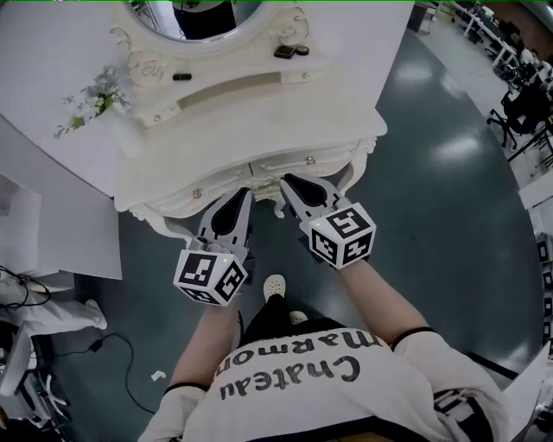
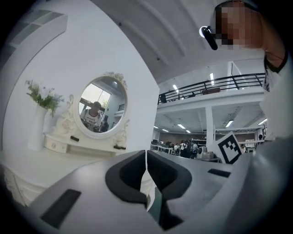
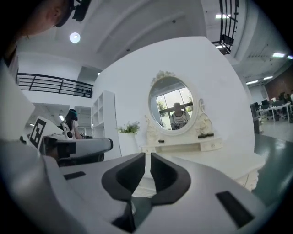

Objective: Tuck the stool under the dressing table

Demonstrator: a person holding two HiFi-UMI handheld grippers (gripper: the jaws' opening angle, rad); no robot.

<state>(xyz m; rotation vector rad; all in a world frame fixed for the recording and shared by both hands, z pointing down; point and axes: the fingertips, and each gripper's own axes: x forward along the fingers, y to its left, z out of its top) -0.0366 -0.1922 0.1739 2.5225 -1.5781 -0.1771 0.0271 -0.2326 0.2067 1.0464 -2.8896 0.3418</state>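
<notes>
The hall is brightly and evenly lit from overhead. The ceiling lamps (image 2: 211,77) burn out to white strips and leave pale, soft patches of glare on the glossy floor (image 1: 449,151). My white dressing table (image 1: 285,121) looks almost washed out, with only faint shadow beneath. Both gripper views bend strongly and go black at the corners.

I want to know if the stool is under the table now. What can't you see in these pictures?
- Stool: it shows in no view. In the head view the top of the dressing table hides the space beneath, and both gripper views look across that top.
- Mirror: cut off by the head view's top edge.
- Small dark items on the shelf: too small to name in any view.
</notes>
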